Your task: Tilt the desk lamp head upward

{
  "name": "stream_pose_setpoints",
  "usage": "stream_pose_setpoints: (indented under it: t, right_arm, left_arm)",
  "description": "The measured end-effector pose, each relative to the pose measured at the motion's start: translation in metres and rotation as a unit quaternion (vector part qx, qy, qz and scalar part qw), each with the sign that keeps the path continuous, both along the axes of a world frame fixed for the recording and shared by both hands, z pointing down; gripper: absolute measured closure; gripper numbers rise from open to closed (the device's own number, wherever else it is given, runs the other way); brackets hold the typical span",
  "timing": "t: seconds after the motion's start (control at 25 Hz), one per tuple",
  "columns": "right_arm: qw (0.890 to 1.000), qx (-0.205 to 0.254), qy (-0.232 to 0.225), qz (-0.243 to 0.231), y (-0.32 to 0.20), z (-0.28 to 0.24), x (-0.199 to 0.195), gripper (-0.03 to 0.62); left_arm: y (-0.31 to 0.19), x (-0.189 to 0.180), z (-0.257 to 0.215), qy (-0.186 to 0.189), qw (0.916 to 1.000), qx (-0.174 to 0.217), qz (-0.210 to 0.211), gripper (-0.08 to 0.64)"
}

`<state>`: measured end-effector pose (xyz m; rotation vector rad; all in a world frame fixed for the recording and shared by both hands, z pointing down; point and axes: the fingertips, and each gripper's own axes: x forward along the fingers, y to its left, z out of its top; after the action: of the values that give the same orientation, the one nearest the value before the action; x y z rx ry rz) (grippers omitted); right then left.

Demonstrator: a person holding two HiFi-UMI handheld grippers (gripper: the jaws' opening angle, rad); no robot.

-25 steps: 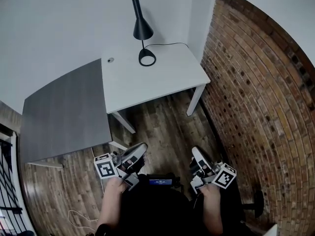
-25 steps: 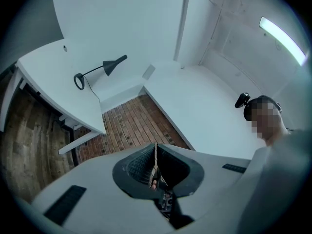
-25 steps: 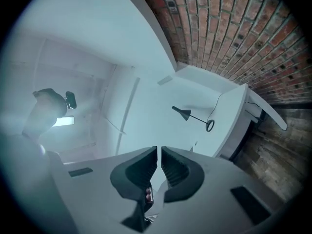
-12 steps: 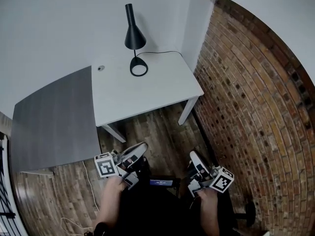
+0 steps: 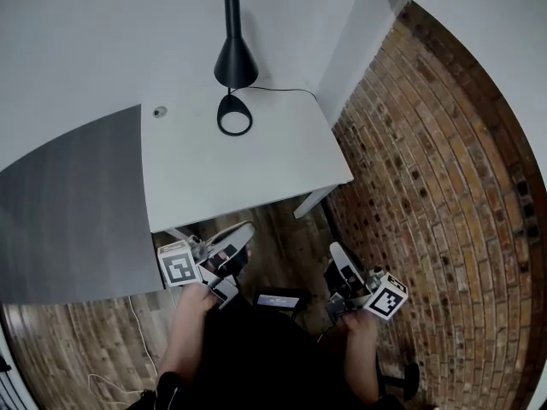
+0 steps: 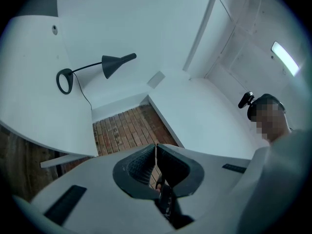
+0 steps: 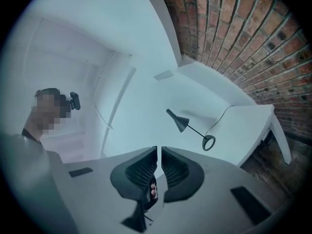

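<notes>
Both tongs have come nearer the white table [image 5: 214, 173], whose front edge now lies just ahead of them. Left tongs [image 5: 246, 229] hover off that front edge, jaws pressed together on nothing. Desk lamp [image 5: 233, 62] stands at the table's far edge, well apart from both tongs, head facing down. Right tongs [image 5: 336, 250] hang off the table's front right corner, likewise closed and empty.

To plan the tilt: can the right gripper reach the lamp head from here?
Probably not yet: the right gripper hangs short of the desk, and the lamp head stands at its far side. Nothing blocks the way.
</notes>
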<state>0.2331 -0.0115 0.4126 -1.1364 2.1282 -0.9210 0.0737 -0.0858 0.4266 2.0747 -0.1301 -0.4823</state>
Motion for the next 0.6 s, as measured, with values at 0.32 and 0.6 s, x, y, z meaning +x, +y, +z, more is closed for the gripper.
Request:
stream_pose_setpoints:
  t: [0.32,0.6]
  right_arm:
    - [0.999,-0.026,0.015,-0.02,-0.067,0.009,-0.027,0.578]
    - [0.999,-0.033,0.022,-0.031,-0.105,0.016,-0.04,0.578]
  left_arm:
    - [-0.06,-0.024,0.011,0.022,0.9992,-0.032,-0.013,0.549]
    - [-0.093,-0.033,0.023,0.025,0.9982,-0.05,-0.021,0.549]
